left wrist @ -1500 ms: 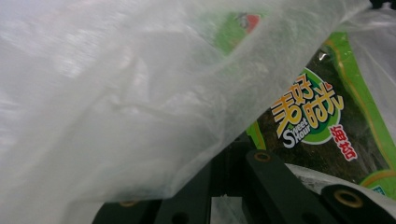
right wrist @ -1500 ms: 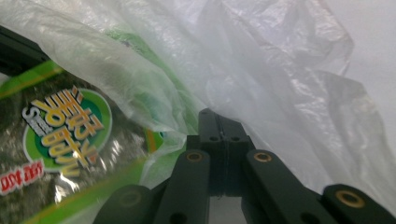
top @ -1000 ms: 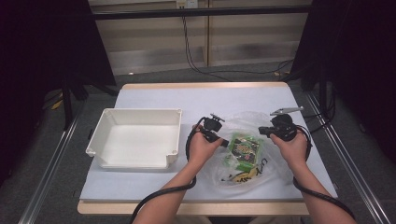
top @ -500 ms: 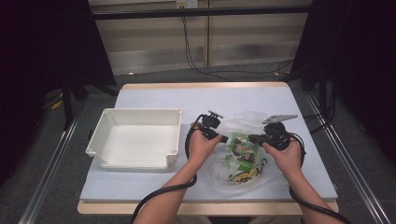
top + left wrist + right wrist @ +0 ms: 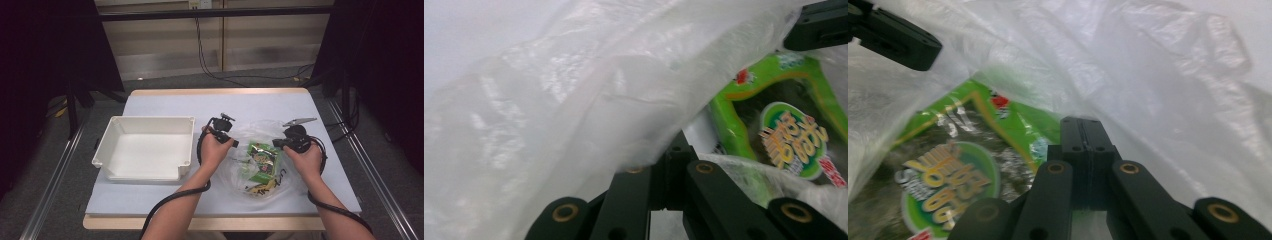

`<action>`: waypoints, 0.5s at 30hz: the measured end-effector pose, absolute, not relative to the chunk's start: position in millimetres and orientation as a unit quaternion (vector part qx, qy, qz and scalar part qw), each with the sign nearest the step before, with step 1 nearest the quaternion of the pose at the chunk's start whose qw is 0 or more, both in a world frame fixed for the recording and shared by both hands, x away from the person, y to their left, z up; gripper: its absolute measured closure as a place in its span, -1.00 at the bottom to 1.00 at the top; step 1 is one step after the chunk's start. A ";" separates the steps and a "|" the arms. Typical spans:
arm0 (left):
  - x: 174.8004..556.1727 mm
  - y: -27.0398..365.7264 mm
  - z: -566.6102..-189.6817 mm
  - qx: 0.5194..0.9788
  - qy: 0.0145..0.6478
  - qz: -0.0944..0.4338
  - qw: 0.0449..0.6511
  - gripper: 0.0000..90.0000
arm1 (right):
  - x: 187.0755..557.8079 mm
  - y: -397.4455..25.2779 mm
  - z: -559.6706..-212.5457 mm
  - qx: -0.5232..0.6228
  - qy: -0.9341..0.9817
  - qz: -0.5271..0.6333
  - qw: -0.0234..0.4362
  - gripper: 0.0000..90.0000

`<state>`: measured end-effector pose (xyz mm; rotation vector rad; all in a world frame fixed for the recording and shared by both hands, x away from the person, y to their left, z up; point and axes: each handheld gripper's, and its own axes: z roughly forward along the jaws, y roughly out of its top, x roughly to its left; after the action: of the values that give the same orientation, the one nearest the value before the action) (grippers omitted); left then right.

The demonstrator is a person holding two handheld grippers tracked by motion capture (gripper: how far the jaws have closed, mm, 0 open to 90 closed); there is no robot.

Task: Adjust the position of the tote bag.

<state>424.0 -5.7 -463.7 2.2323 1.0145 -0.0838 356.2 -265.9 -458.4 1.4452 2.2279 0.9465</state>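
Note:
A clear plastic bag (image 5: 260, 182) lies on the white table right of centre, with green snack packets (image 5: 263, 159) inside it. My left gripper (image 5: 233, 142) is at the bag's left edge, and its jaws are shut on the plastic film (image 5: 589, 110). My right gripper (image 5: 278, 144) is at the bag's upper right, jaws pressed together with the bag's film (image 5: 1168, 80) caught at their tips. A green packet (image 5: 786, 132) shows through the bag's mouth between the two grippers, and the same green packet (image 5: 955, 167) lies just left of the right jaws.
A white, empty rectangular tray (image 5: 107, 152) stands at the left of the table, close to the left hand. Cables trail from both grippers toward the front edge. Metal rails run along both sides of the table.
My right gripper has moved left and toward me, from the bag's far right corner to beside the green packet. The left gripper has barely shifted.

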 end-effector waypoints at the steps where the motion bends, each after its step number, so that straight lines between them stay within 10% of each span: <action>1: 425.8 -5.1 -464.0 0.860 0.387 -0.025 0.332 1.00 | 358.5 -267.3 -459.3 0.505 0.780 0.333 0.161 1.00; 15: 430.3 -1.7 -470.3 0.850 0.407 -0.025 0.335 1.00 | 369.6 -286.0 -476.9 0.536 0.766 0.321 0.150 1.00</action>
<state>430.3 -1.7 -470.3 2.2171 1.0620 -0.0664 369.6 -286.0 -476.9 1.5399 2.2010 0.9234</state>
